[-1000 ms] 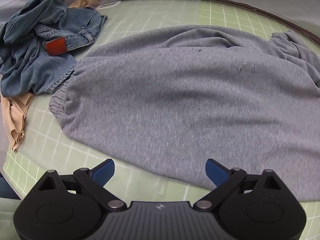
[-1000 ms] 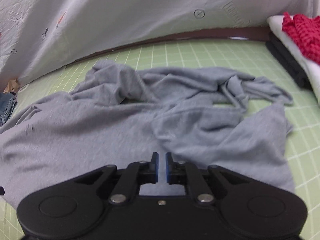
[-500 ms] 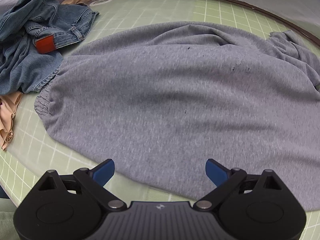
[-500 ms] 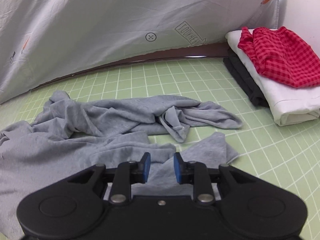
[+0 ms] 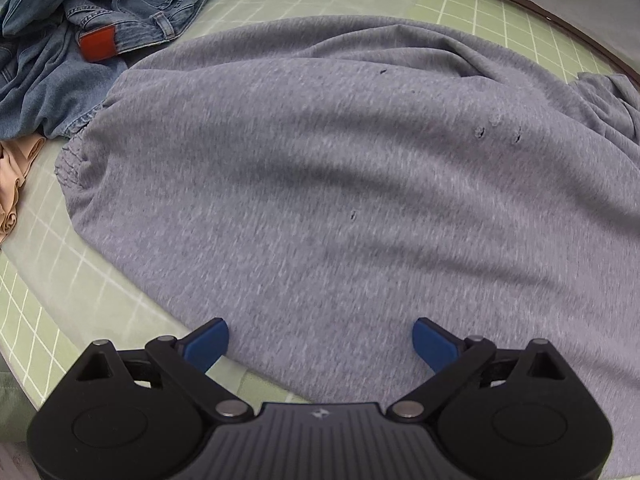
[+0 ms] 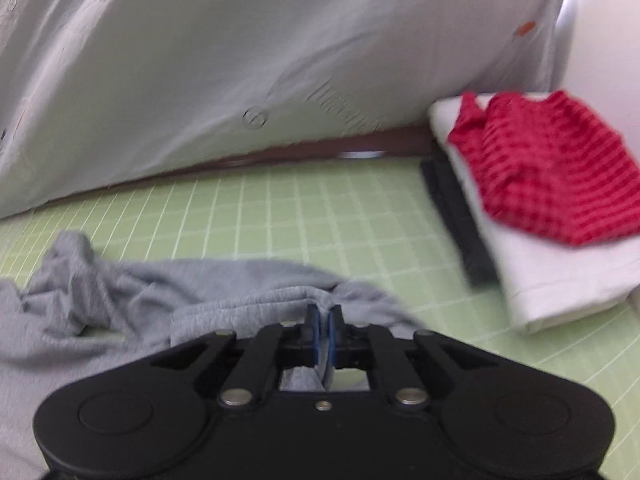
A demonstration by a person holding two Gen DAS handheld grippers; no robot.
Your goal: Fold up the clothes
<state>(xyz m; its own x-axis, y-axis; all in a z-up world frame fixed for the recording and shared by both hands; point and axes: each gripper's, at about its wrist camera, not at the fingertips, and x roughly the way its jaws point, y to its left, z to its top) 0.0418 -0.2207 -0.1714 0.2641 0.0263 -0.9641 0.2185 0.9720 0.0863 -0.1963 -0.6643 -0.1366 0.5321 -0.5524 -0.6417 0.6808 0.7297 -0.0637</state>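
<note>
A large heather-grey knit garment [image 5: 340,184] lies spread over the pale green cutting mat with white grid lines [image 5: 36,296], filling most of the left wrist view, with a gathered elastic edge at its left end and a few small dark nicks in the cloth. The left gripper [image 5: 320,340] hangs low over the near edge of this garment with its blue-tipped jaws spread wide and nothing between them. To the upper left, a crumpled pair of blue denim jeans with a red-orange patch [image 5: 96,36] lies touching the grey cloth's far left edge, and a peach-coloured fabric piece [image 5: 14,176] sits at the left border, partly under the jeans. In the right wrist view, which is blurred, the right gripper [image 6: 324,330] has its jaws pressed together on a bunched fold of the same grey garment [image 6: 120,304], with cloth showing between and behind the blue pads. Beyond, a white printed sheet [image 6: 240,60] hangs as a backdrop. At the right of the mat, a red checked cloth [image 6: 548,168] rests on a folded white item [image 6: 552,280], which sits on a folded black item [image 6: 456,216].
</note>
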